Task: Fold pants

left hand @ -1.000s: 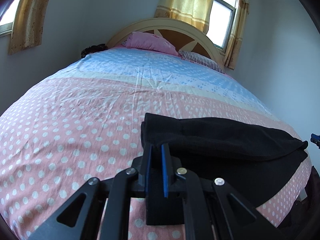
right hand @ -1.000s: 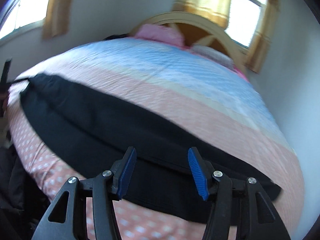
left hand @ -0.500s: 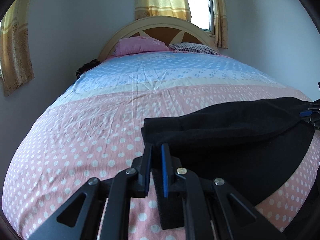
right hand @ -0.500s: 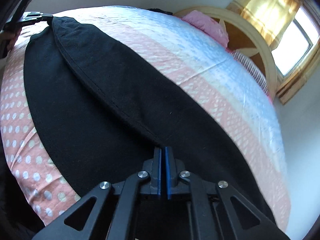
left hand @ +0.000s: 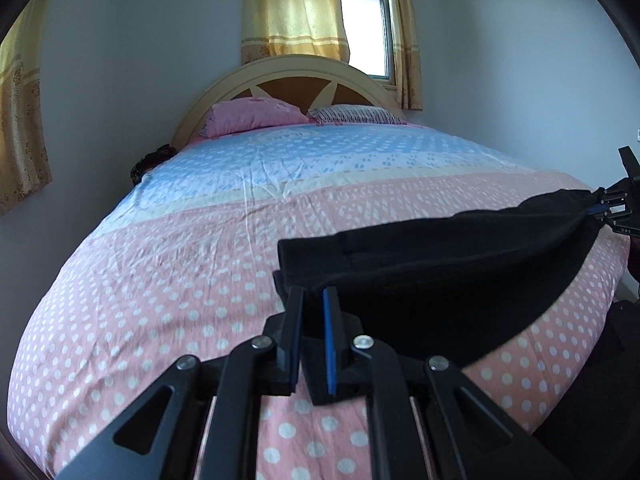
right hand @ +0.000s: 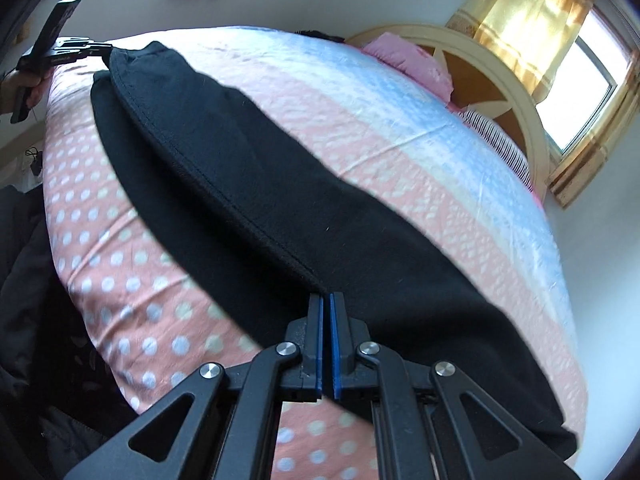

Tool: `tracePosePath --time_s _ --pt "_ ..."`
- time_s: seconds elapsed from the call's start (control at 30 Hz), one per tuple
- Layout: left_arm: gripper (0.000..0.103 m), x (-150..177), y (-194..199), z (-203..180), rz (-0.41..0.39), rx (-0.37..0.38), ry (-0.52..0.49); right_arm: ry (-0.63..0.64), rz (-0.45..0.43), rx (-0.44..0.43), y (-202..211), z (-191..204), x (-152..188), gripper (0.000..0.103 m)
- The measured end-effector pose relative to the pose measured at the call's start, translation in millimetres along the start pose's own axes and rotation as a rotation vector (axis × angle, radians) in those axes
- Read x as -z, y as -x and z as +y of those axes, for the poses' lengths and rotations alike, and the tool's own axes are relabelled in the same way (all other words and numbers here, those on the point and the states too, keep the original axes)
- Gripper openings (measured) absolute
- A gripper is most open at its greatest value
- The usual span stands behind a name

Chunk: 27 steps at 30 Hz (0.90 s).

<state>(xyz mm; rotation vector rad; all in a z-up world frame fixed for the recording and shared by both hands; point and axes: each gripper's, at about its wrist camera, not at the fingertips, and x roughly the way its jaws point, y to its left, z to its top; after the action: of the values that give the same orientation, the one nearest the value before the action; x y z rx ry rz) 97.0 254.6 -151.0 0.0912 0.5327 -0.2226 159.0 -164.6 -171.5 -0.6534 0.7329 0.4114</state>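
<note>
Black pants point(left hand: 448, 276) lie along the near edge of the bed, one leg lifted over the other. My left gripper point(left hand: 312, 304) is shut on one end of the top leg. My right gripper point(right hand: 325, 300) is shut on the other end of the pants point(right hand: 248, 168), at the seam edge. Each gripper shows small in the other's view: the right gripper point(left hand: 600, 210) at far right, the left gripper point(right hand: 96, 50) at upper left, both pinching the raised fabric edge taut.
The bed point(left hand: 180, 272) has a pink dotted sheet near and a blue band point(left hand: 320, 156) farther. Two pillows point(left hand: 252, 118) lie against the arched headboard point(left hand: 296, 76). Dark clothing point(right hand: 28, 280) hangs off the bed's near side. Walls and curtained windows stand behind.
A second ago my right gripper was open over the pants; it has shut on the edge and lifted it. The top leg is now stretched between both grippers.
</note>
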Motion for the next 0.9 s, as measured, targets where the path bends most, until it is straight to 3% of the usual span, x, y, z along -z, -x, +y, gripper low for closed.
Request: tracePosePath --time_s 0.27,0.43,0.67,0.9 --pt "0.010 14 8 -6 -0.002 0.006 0.018 -0.039 -0.015 -0.006 7 -2 5 0.002" --pt "0.010 21 9 -8 0.009 0.011 0.009 -0.032 0.022 -0.017 -5 10 17 0.002" --pt "0.010 24 17 -5 -0.012 0.025 0.045 -0.085 -0.027 -0.038 15 0 13 0.002" --pt "0.010 34 18 -8 0.001 0.037 0.065 -0.096 0.010 -0.046 -4 6 26 0.002"
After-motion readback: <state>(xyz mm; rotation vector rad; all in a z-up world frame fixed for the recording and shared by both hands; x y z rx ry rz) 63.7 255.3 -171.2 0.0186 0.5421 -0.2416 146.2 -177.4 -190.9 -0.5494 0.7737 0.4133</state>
